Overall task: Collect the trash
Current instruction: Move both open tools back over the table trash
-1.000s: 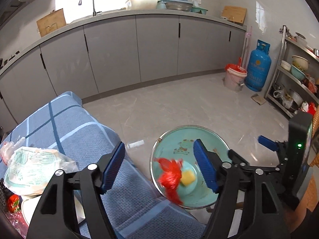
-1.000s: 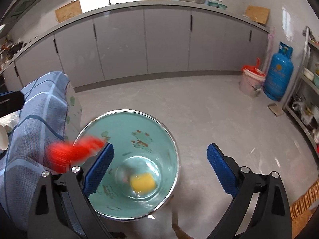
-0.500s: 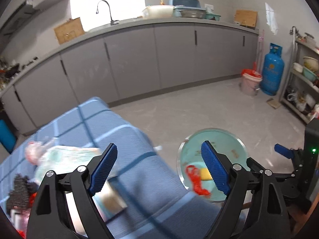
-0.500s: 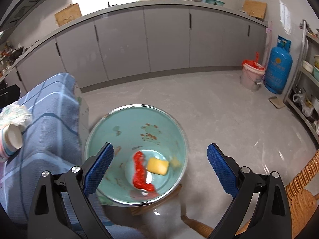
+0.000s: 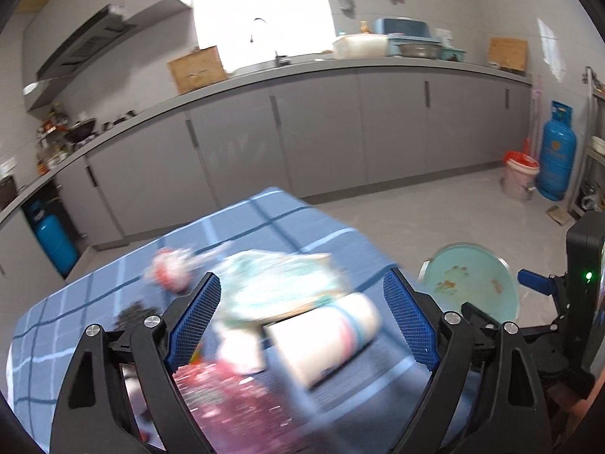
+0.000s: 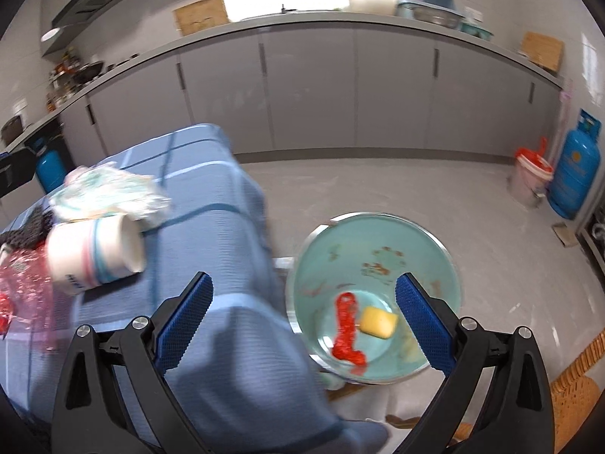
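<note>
Since a second ago we have swung our left gripper [image 5: 301,321] away from the teal basin [image 5: 472,283] and over the blue checked tabletop [image 5: 287,219], its jaws having just been opening further, and the red scrap [image 6: 348,329] that was falling then now lies inside the basin beside a yellow piece [image 6: 378,321]. The left fingers [image 5: 196,317] stand released and wide, grasping nothing; between them, farther along the cloth, lie a tipped white paper cup [image 5: 325,336] and a crumpled pale wrapper [image 5: 280,287], both blurred. A pink, glittery plastic bag [image 5: 234,397] sits below the gap, close to the left finger, and a small red-and-white wad [image 5: 170,268] lies beyond that finger. Our right gripper [image 6: 304,317] is also released and empty; its right finger [image 6: 423,325] overlaps the basin's inner wall in the view, and the red scrap and yellow piece sit just inside that finger. The cup [image 6: 94,261] and wrapper [image 6: 109,196] lie well to the left of the right gripper's left finger.
</note>
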The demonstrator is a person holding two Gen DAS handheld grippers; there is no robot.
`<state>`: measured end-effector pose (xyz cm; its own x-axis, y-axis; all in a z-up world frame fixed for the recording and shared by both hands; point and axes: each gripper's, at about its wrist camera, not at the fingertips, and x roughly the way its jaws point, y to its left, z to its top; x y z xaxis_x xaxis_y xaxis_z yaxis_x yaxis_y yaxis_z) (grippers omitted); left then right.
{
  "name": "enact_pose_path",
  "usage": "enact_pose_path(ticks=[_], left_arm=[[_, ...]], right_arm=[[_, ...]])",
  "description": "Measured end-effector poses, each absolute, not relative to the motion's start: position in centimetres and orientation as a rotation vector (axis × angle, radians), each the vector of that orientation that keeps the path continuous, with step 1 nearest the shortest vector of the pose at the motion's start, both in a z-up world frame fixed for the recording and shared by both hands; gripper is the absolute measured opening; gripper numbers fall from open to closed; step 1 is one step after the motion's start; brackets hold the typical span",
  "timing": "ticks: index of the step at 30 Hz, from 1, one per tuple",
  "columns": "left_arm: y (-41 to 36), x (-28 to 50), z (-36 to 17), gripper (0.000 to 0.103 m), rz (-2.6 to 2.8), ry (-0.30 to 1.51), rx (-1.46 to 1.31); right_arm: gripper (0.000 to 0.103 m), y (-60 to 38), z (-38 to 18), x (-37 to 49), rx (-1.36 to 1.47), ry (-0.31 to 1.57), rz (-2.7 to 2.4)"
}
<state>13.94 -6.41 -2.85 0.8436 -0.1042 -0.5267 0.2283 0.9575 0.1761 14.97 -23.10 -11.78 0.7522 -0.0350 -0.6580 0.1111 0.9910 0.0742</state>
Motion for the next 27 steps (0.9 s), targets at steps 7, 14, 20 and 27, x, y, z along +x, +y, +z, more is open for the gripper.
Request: enact_pose_path(ticks=[7, 14, 20, 27], left_arm=[[2.2, 10.8, -2.7, 0.087, -0.018, 0.559, 0.193], [11.2, 8.7, -4.4, 0.089, 0.218, 0.625, 0.164], [18.0, 8.7, -6.9, 0.089, 0.383, 0.723, 0.074], [20.4, 9.0, -9.0, 0.089, 0.385, 0.788, -0.020]], right_arm=[[0.096, -18.2, -10.0, 14.7, 0.067, 0.691, 0.003], [0.096, -12.3, -8.0, 14.3, 0.041, 0.662, 0.125], [0.097, -7.1, -6.2, 14.0, 0.008, 0.625, 0.250], [0.098, -1.1, -6.7, 13.9, -0.053, 0.646, 0.382]])
